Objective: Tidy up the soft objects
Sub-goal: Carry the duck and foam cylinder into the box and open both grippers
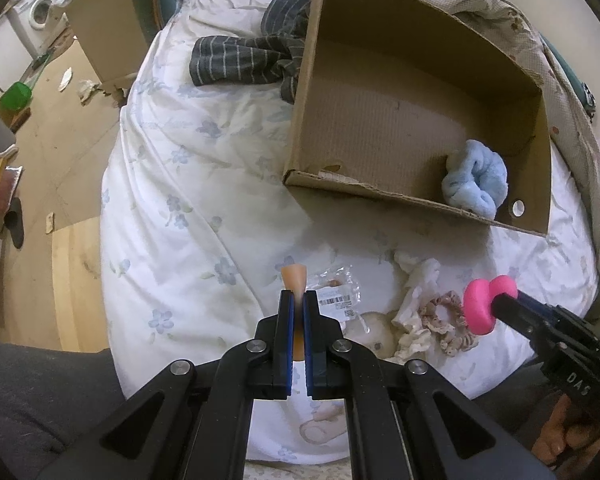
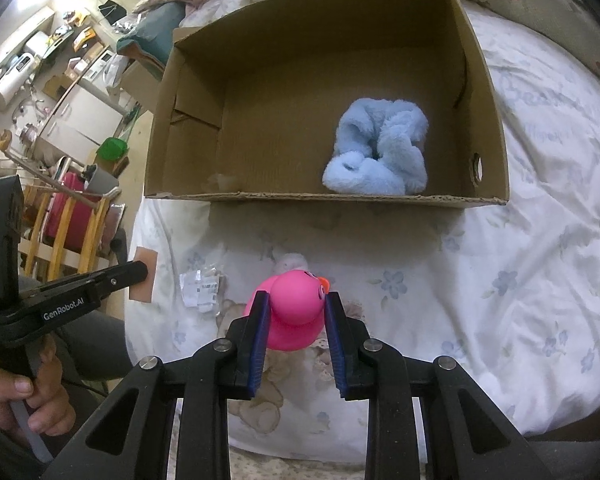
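My left gripper (image 1: 299,298) is shut on a flat peach-coloured soft pad (image 1: 294,278), held above the bed; the pad also shows in the right wrist view (image 2: 144,276). My right gripper (image 2: 296,304) is shut on a pink rubber duck (image 2: 296,314), which appears in the left wrist view (image 1: 485,304) too. An open cardboard box (image 1: 320,178) stands on the bed ahead of both grippers, seen also in the right wrist view (image 2: 340,199). A fluffy blue scrunchie (image 2: 376,158) lies inside it at the right.
On the white floral bedspread (image 1: 188,216) lie a beige frilly scrunchie (image 1: 448,320), a white cloth (image 1: 416,280) and a clear plastic packet (image 1: 336,296). A striped dark garment (image 1: 244,60) lies left of the box. The bed's edge drops to the wooden floor (image 1: 40,184) at left.
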Demonstrator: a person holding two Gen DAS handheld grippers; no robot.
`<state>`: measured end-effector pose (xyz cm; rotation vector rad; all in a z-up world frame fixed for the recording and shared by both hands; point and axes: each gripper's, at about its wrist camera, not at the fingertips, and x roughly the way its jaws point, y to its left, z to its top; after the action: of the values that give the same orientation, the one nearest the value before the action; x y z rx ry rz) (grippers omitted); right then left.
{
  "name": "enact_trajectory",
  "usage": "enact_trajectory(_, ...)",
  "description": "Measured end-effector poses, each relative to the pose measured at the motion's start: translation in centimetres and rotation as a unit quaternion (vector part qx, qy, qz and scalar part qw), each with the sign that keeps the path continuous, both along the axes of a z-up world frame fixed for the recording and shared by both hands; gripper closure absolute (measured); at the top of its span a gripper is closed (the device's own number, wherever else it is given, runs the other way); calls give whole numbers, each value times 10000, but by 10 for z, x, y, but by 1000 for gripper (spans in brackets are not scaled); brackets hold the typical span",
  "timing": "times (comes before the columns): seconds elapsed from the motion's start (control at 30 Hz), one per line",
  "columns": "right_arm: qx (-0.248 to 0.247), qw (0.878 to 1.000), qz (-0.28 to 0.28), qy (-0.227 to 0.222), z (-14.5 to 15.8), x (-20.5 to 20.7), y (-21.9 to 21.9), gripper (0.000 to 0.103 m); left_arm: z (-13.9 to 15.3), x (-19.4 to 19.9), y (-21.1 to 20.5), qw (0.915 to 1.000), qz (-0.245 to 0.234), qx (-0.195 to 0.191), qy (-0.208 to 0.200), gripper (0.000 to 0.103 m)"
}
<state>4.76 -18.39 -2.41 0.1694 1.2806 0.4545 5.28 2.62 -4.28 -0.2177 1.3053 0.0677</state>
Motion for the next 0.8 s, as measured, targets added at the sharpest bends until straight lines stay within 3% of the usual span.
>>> enact_trajectory(0.23, 164, 9998, -45, -138, 10, -2, -3, 74, 14, -3, 1, 9999, 39, -43, -130, 99)
enact_trajectory(0.37, 396, 9985, -163, -327, 40, 1, -12, 74, 43, 4, -1, 9992, -24, -36, -398, 99)
enact_trajectory(0.43, 369, 9971, -150, -649, 61, 3, -14, 74, 59, 12, -3, 9985, -75, -53, -532, 99)
enact_trajectory(0.6, 616, 9950, -312, -719, 81, 20, -24, 74, 86, 38, -10, 9967, -237, -43, -771, 99)
enact_trajectory(0.8, 652, 9941, -356, -791, 92, 49, -26, 74, 89, 75, -17, 9964, -350, -61, -771, 99)
